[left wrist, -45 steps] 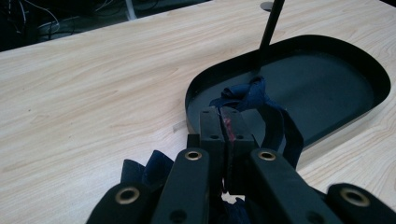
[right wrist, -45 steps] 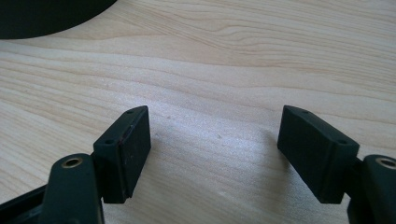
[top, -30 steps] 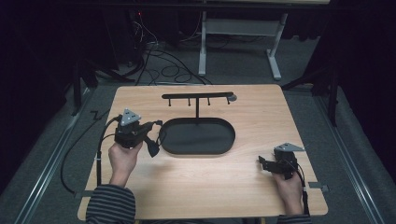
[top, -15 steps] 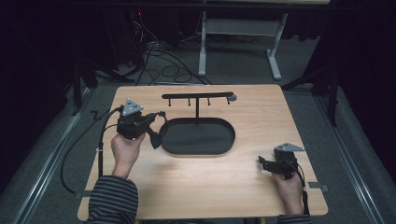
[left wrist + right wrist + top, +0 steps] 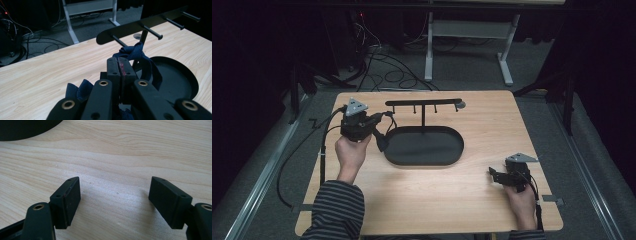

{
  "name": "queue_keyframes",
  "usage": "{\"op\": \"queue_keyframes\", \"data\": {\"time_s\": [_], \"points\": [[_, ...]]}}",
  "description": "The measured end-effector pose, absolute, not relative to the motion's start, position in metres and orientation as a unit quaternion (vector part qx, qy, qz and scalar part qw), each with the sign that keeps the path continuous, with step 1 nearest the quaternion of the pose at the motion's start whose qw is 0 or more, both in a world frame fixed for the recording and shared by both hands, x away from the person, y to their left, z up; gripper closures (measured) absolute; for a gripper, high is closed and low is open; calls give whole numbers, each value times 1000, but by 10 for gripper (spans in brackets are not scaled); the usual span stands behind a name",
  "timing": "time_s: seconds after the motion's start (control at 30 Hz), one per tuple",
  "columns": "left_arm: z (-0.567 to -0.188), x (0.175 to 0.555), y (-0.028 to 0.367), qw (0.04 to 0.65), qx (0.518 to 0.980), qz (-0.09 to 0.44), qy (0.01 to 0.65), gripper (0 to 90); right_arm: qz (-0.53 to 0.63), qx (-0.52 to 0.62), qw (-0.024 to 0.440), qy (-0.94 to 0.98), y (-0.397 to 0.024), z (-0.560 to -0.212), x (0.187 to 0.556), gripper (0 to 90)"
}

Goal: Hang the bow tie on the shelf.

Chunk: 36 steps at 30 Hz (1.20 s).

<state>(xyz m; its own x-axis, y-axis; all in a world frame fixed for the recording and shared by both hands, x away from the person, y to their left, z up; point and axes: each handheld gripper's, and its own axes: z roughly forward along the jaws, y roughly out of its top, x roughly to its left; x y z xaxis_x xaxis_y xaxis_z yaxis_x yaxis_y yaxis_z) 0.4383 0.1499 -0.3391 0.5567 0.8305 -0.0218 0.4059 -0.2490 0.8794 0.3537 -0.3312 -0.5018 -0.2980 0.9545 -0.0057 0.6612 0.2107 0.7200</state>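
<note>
High view: we hold two grippers over a wooden table [image 5: 472, 200]. Our left gripper [image 5: 381, 142] sits at the left end of a black oval tray [image 5: 424, 146], w/ the left hand [image 5: 351, 152] under it and a striped sleeve [image 5: 334, 210] at the near edge. Behind the tray stands a black rack [image 5: 423, 103], a horizontal bar w/ pegs on a post.

Left gripper view: jaws are pressed together, clenched on a dark blue cloth [image 5: 136, 56] that bunches above the tips and hangs down beside them. It's held just in front of the rack's pegs [image 5: 151, 31], above the tray rim [image 5: 185, 72].

Our right gripper [image 5: 493, 175] rests low at the near right of the table, well apart from the tray. Right gripper view: jaws spread wide, released, nothing btwn them but bare wood; one pad [image 5: 71, 200] shows at left.
</note>
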Motion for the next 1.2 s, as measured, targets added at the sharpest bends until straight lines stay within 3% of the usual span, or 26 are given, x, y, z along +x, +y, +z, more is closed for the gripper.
{"op": "queue_keyframes", "data": {"time_s": [0.43,1.2], "points": [[-331,452,139,454,752,244,410,887,314,544,234,743,-331,-502,354,268],[-349,467,135,442,738,267,435,884,313,542,234,744,-331,-502,354,267]]}}
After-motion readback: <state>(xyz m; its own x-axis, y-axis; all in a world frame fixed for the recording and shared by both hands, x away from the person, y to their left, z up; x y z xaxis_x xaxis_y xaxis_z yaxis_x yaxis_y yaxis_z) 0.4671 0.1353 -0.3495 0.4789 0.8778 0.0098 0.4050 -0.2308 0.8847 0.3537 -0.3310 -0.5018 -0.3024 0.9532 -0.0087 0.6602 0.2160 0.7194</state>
